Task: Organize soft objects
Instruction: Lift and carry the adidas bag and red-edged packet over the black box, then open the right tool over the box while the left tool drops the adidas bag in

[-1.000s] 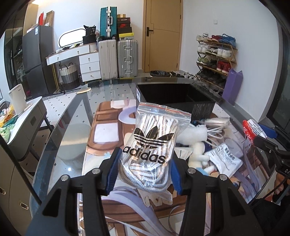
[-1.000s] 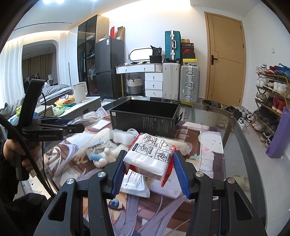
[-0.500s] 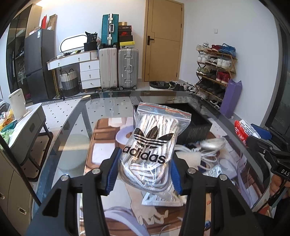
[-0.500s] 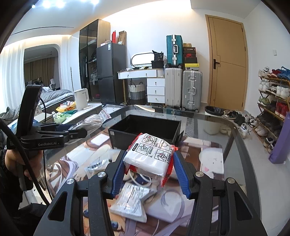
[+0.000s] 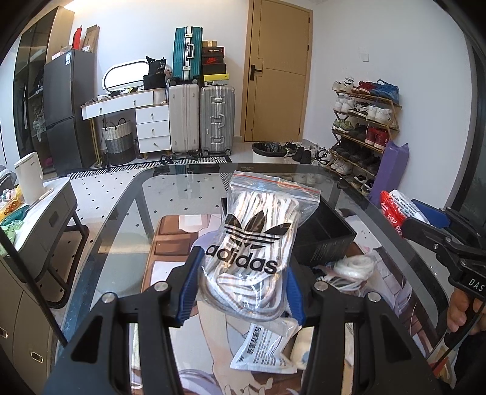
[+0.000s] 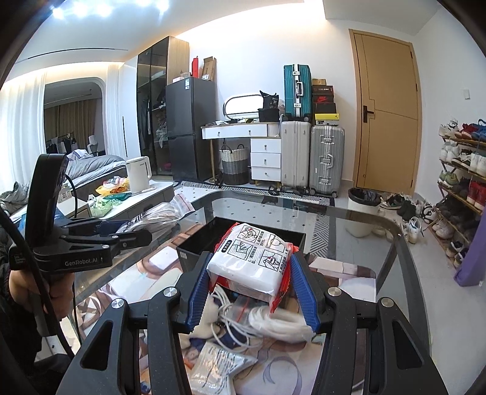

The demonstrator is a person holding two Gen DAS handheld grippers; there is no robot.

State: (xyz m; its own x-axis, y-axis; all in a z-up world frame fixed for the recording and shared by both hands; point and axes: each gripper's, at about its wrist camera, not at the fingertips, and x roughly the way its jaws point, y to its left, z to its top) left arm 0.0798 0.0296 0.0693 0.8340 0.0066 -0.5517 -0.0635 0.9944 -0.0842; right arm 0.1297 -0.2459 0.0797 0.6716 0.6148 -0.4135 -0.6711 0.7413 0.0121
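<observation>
A zip bag of laces [image 5: 254, 243] is clamped between the left gripper [image 5: 243, 287] fingers, a white packet [image 6: 253, 261] between the right gripper [image 6: 252, 293] fingers; both are held above the glass surface [image 5: 127, 218], near the black bin [image 6: 194, 243].

A white-walled room lay beyond a glass tabletop [image 5: 170, 194].
At twelve o'clock stood a tan door [image 5: 278, 73]; at eleven, three suitcases [image 5: 202, 118] beside a white drawer desk [image 5: 133, 112]; at ten, a dark fridge [image 5: 65, 109]. A shoe rack [image 5: 363, 121] filled two o'clock. Ceiling spotlights [image 6: 103, 7] glared, and white curtains [image 6: 21, 133] hung at nine.
</observation>
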